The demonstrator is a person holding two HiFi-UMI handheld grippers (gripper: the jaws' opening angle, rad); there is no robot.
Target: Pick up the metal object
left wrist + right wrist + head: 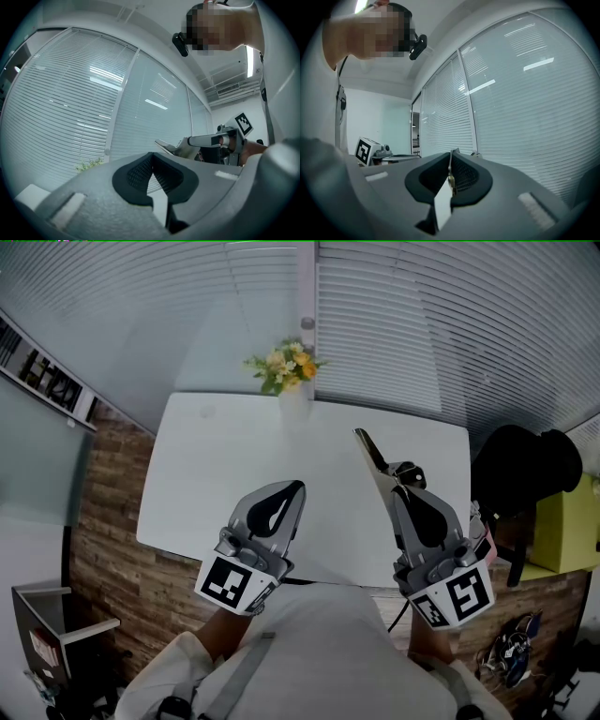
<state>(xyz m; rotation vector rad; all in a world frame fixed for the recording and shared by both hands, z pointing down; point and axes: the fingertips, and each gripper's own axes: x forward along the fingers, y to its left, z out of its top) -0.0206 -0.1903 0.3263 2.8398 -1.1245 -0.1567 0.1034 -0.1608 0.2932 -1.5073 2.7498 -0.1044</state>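
The right gripper (405, 491) has its jaws closed narrow on the metal object (372, 454). In the right gripper view a thin metal edge stands upright between the two dark pads, which press on it from both sides. The object is a long, flat, shiny piece that sticks out forward past the fingertips and ends in a pointed tip; what kind of tool it is I cannot tell. In the left gripper view it shows in the air in front of the window, so I judge that it is lifted clear of the white table (216, 465) and does not rest on it. The left gripper (294, 489) is just beside, to the left, at about the same height; its jaws are together at the tips with nothing between them, and it plays no part in the grip. Farther out, a small bunch of flowers (285, 366) stands at the far edge of the table, before the window blinds (422, 324). The pick-up seems to me already done. The next move calls mainly for a firm, steady squeeze, because the piece is thin and smooth, and its long free end could turn or slip between the pads.
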